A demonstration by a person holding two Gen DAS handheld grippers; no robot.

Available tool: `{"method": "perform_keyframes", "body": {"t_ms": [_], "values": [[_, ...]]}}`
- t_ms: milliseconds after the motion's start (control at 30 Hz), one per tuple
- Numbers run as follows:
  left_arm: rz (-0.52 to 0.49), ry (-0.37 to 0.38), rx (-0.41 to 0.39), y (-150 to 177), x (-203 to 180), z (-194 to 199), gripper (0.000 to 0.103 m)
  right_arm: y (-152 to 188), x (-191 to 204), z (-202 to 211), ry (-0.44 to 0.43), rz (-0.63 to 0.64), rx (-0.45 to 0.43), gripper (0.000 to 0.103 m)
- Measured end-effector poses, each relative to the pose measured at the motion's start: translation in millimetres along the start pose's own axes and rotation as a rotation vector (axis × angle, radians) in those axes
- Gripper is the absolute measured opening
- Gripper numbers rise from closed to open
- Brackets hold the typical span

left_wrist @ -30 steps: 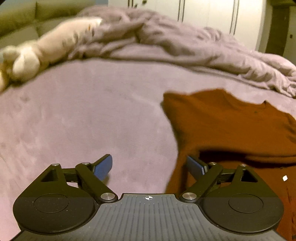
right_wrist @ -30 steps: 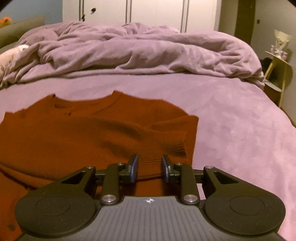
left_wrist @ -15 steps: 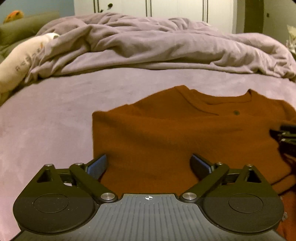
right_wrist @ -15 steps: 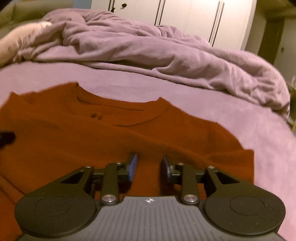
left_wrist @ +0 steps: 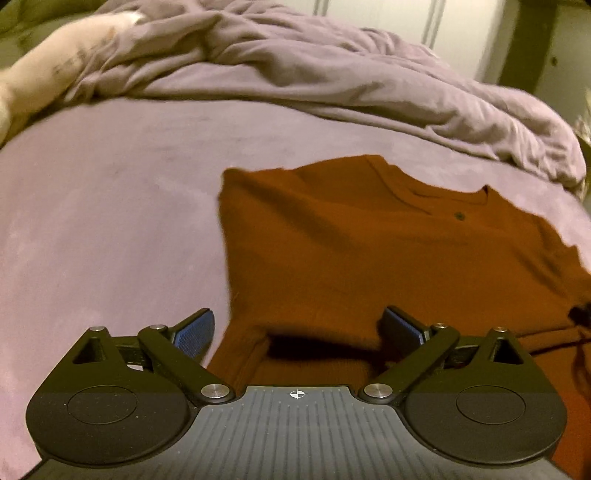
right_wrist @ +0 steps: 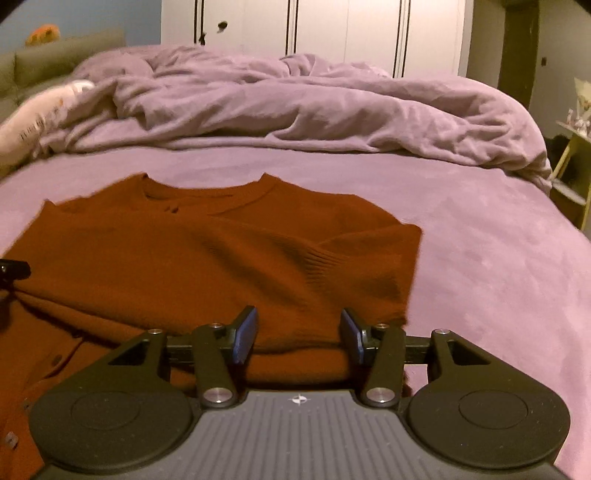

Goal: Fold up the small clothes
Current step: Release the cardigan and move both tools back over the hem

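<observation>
A rust-orange sweater [left_wrist: 369, 251] lies flat on the lilac bed sheet [left_wrist: 110, 240], neckline towards the far side, its sides folded in. My left gripper [left_wrist: 299, 328] is wide open low over the sweater's near left corner; a fold of fabric lies between its blue pads [left_wrist: 195, 328] without being pinched. In the right wrist view the sweater [right_wrist: 207, 258] fills the left and middle. My right gripper [right_wrist: 299, 328] hovers over its near right part, jaws opening. The knit lies under and between the fingers, and the pads do not press on it.
A crumpled lilac duvet [right_wrist: 295, 103] is heaped across the far side of the bed. A pale cushion [left_wrist: 55, 74] lies at the far left. White wardrobe doors [right_wrist: 332, 29] stand behind. A small yellow side table [right_wrist: 572, 155] is off the bed's right edge.
The right gripper's jaws have spread from a narrow gap to about half wide. The left gripper swung right over the sweater, then back towards its left edge, staying wide open.
</observation>
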State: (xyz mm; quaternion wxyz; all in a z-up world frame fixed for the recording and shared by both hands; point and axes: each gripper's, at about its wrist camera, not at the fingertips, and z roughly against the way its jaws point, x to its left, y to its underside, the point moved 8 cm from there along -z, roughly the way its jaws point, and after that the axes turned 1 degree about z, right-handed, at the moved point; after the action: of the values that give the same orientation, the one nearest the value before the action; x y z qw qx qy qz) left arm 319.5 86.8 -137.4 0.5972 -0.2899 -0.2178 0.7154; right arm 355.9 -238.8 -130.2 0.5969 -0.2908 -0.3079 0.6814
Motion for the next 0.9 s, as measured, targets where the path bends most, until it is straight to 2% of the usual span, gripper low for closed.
{"method": "perform_keyframes", "body": {"t_ms": [133,200,233,333,433,533,600,700,900], "values": [[-0.098,-0.035,0.032,34.3,6.0,33.6,0.1,22.4,-13.0,36.6,0.043,-0.043,0.022,0.048],[-0.15,-0.036,0.035,57.4,9.0,53.3,0.1,46.7,-13.0,57.1,0.032,-0.057,0.079,0.049],[-0.168,-0.042,0.039,68.5,10.8,62.9,0.1,62.0,-13.1,74.2,0.041,-0.052,0.08,0.049],[-0.177,-0.045,0.063,98.1,17.9,89.4,0.1,96.6,-12.2,119.4,0.069,-0.042,0.088,0.049],[-0.162,-0.037,0.092,119.8,24.5,111.7,0.1,129.1,-11.6,158.4,0.062,-0.097,0.141,0.048],[-0.173,-0.077,0.113,131.9,31.6,123.3,0.099,146.3,-4.3,184.3,0.07,-0.052,0.155,0.048],[-0.181,-0.079,0.136,140.1,34.7,128.2,0.098,151.8,-4.5,195.6,0.085,-0.045,0.169,0.048],[-0.184,-0.062,0.157,148.2,37.2,134.8,0.092,163.2,-14.5,201.9,0.092,-0.125,0.207,0.046],[-0.095,0.015,0.225,158.3,44.5,135.7,0.076,181.0,-19.0,203.8,0.037,-0.245,0.245,0.03]]}}
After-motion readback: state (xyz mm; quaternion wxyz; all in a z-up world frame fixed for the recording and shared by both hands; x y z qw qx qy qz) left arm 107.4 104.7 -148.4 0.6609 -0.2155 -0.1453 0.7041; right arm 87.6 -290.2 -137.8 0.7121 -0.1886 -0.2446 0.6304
